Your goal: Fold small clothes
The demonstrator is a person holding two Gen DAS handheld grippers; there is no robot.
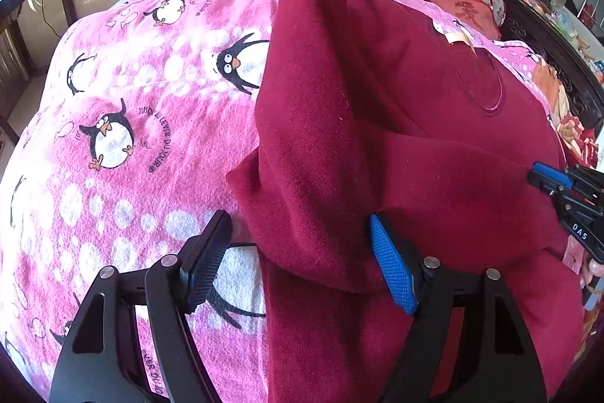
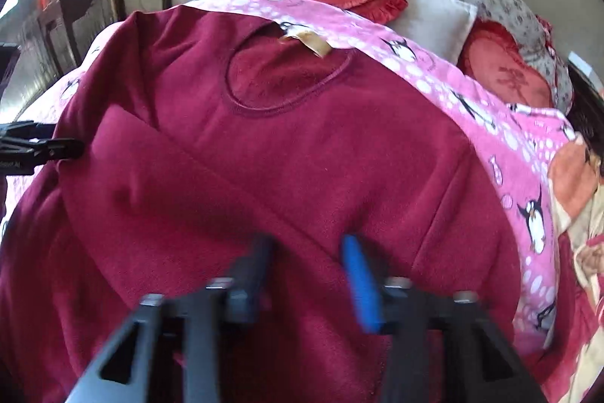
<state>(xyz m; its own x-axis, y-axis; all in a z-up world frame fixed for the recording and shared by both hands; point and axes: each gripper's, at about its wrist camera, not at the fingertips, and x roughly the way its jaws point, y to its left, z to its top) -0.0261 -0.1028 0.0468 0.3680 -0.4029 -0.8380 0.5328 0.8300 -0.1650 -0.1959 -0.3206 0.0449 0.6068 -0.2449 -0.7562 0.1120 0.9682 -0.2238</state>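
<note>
Maroon sweater (image 1: 434, 123) spread on a penguin blanket (image 1: 132, 138); left claw (image 1: 300, 259) spread wide astride its folded sleeve, right claw (image 2: 307, 274) likewise wide above it.

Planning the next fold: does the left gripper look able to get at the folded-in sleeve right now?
Probably yes. The left gripper is open, and the maroon top's sleeve already lies between its fingers with nothing covering it.
</note>
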